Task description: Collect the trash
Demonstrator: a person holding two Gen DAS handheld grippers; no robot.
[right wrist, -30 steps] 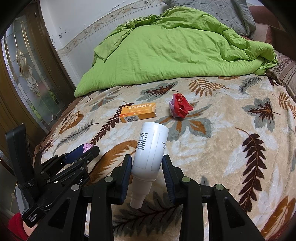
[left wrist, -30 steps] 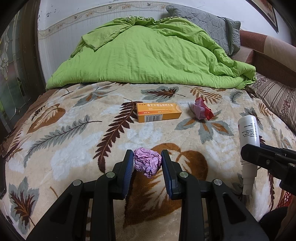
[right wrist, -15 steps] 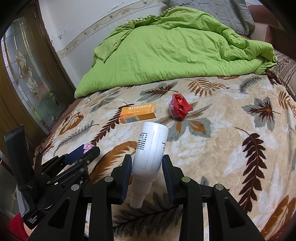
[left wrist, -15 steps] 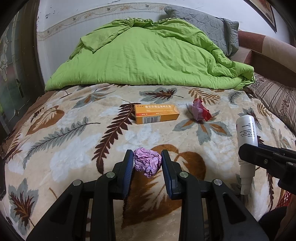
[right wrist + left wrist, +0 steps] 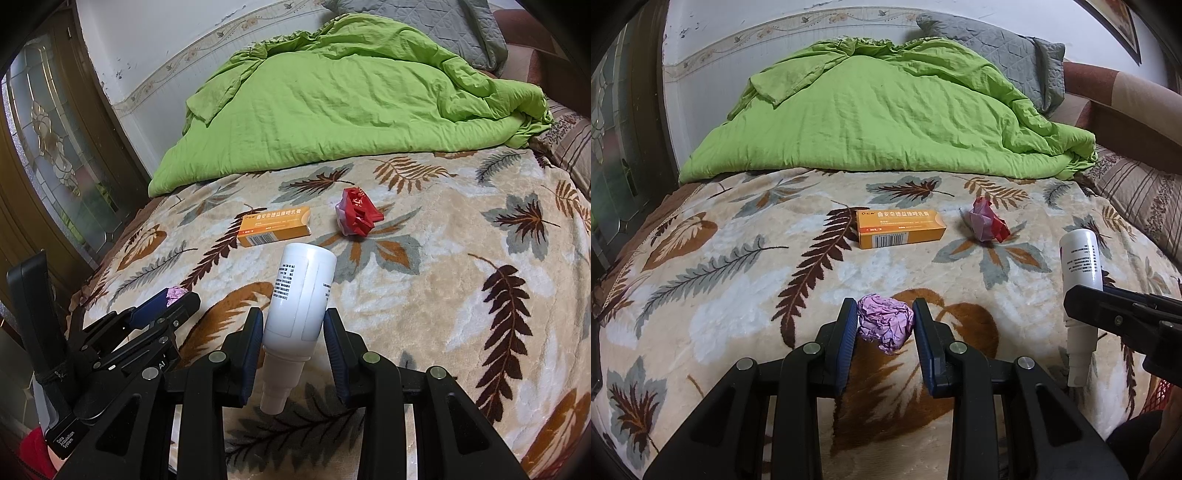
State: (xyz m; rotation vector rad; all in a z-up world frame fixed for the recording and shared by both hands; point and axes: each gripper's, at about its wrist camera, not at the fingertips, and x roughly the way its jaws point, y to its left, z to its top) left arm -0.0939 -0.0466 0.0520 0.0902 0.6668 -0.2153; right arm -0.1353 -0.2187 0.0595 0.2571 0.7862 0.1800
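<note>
Soft leafy bed blanket [image 5: 738, 280] has an orange box [image 5: 901, 228] and red wrapper [image 5: 988, 223] left. Right tongs [image 5: 291, 332] squeeze the white bottle [image 5: 301, 291]; it is slanted and might slip. Left tongs [image 5: 884, 325] pinch the purple paper ball [image 5: 884, 326], mostly hidden in the right view.

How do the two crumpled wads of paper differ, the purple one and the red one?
The purple wad is pale lilac all over; the red wad is bright red with a pale side. The purple wad is clamped in the left gripper; the red wad lies free on the leaf-print blanket, beside the orange box. Both are crumpled.
</note>
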